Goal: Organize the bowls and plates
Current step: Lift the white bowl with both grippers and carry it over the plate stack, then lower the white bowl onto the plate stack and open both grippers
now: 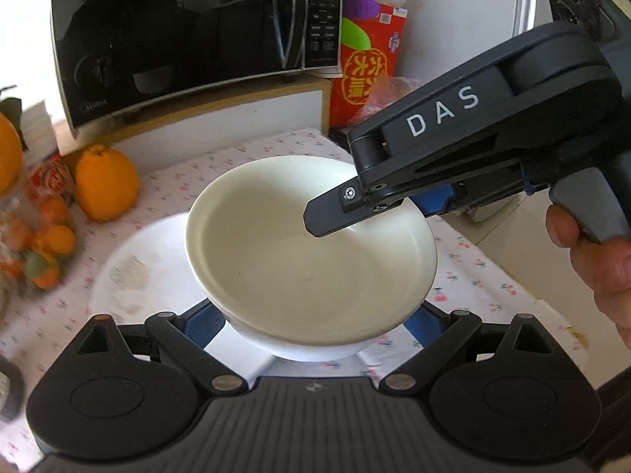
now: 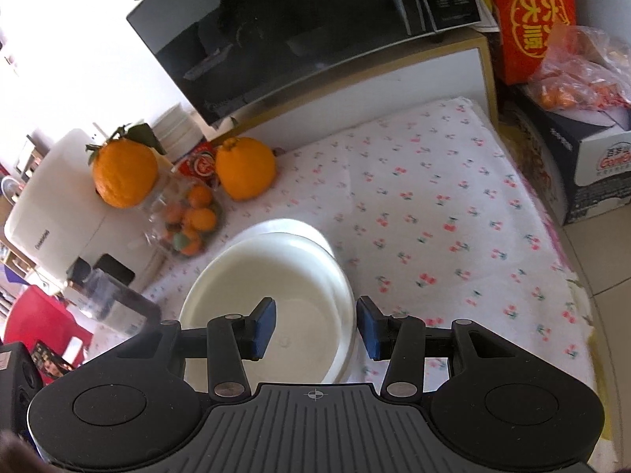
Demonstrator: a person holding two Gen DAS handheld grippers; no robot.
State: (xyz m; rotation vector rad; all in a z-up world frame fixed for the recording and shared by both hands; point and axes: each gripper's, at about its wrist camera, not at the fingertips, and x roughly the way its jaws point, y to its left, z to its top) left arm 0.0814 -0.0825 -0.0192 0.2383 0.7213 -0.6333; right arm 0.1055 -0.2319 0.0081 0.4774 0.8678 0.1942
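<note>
A white bowl (image 1: 311, 244) is held above the table between the blue pads (image 1: 203, 325) of my left gripper (image 1: 313, 325), which is shut on its base. Below and left of it lies a white plate (image 1: 138, 268) on the cloth. My right gripper (image 2: 315, 325) is open, its jaws straddling the bowl's right rim (image 2: 347, 299), one finger inside the bowl (image 2: 272, 307) and one outside. In the left wrist view the right gripper (image 1: 331, 216) reaches in from the right over the far rim. The plate edge (image 2: 292, 226) shows beyond the bowl.
A black microwave (image 1: 189, 31) stands on a white box at the back. Large oranges (image 2: 244, 167) and a clear container of small oranges (image 2: 189, 216) sit left of the plate. A red carton (image 2: 532, 19), bagged fruit and a box stand at right. The cherry-print cloth (image 2: 434, 205) covers the table.
</note>
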